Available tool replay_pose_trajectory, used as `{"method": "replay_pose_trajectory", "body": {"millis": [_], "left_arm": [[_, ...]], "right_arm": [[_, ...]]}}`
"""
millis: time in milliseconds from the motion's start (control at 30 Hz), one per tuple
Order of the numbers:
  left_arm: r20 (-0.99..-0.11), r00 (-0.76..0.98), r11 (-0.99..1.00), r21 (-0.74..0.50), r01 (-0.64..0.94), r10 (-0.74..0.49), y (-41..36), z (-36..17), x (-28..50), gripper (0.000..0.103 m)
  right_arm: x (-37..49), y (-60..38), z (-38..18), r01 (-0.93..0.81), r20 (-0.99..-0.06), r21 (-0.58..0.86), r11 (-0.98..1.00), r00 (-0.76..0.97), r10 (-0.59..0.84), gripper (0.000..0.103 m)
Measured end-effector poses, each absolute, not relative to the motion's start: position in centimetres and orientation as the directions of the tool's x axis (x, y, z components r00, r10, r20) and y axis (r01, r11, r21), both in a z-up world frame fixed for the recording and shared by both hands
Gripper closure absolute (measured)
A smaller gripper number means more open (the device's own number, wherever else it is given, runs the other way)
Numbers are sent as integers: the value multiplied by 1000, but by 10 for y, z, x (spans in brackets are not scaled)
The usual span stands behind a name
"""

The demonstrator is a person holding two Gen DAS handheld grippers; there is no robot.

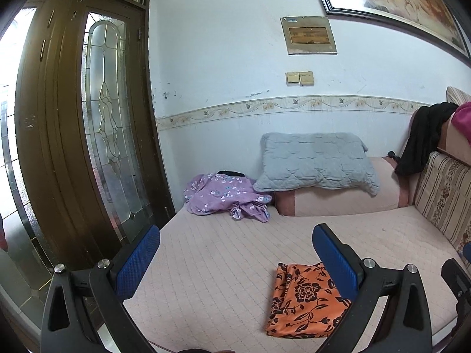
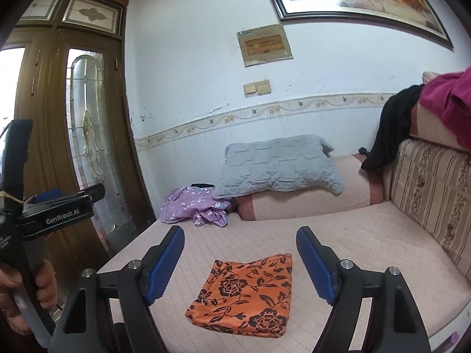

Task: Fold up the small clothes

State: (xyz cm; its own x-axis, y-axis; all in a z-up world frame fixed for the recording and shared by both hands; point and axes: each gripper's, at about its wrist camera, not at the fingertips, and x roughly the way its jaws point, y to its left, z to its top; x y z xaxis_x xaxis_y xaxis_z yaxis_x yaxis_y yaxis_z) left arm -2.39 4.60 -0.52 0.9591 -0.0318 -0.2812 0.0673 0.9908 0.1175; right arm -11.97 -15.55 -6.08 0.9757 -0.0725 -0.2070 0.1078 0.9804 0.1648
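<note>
Through my left wrist camera, my left gripper [image 1: 235, 253] hangs spread wide and empty above the sofa seat [image 1: 223, 253], the folded orange floral cloth [image 1: 304, 298] lying flat by its right finger. Through my right wrist camera, my right gripper [image 2: 240, 256] is likewise spread and empty, the cloth [image 2: 245, 291] on the seat between its fingers, a crumpled purple garment [image 2: 195, 206] well beyond.

A folded cloth [image 2: 246, 292] is lying flat on the near part of the mattress [image 2: 353, 244]. Behind it, at the far left corner, a crumpled garment [image 2: 194, 206] is sitting beside the door [image 2: 88, 135]. To its right, a pillow [image 2: 276, 166] is resting on a bolster [image 2: 306, 200] against the wall. A sofa back [image 2: 432, 191] is running along the right side, with clothes [image 2: 391, 126] hanging over its top.
</note>
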Motion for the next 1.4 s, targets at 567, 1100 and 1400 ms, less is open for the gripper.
{"method": "replay_pose_trajectory", "body": {"millis": [567, 1100, 1400], "left_arm": [[-279, 958, 989, 108, 99, -66, 62, 0, -35, 0], [-336, 941, 990, 118, 82, -38, 65, -26, -12, 0], [-627, 773, 960, 150, 236, -92, 19, -147, 106, 0]], "right_arm": [[-124, -133, -49, 128, -195, 102, 987, 975, -106, 21], [-107, -132, -63, 126, -246, 103, 987, 964, -97, 20], [-28, -196, -160, 201, -502, 217, 955, 862, -68, 20]]}}
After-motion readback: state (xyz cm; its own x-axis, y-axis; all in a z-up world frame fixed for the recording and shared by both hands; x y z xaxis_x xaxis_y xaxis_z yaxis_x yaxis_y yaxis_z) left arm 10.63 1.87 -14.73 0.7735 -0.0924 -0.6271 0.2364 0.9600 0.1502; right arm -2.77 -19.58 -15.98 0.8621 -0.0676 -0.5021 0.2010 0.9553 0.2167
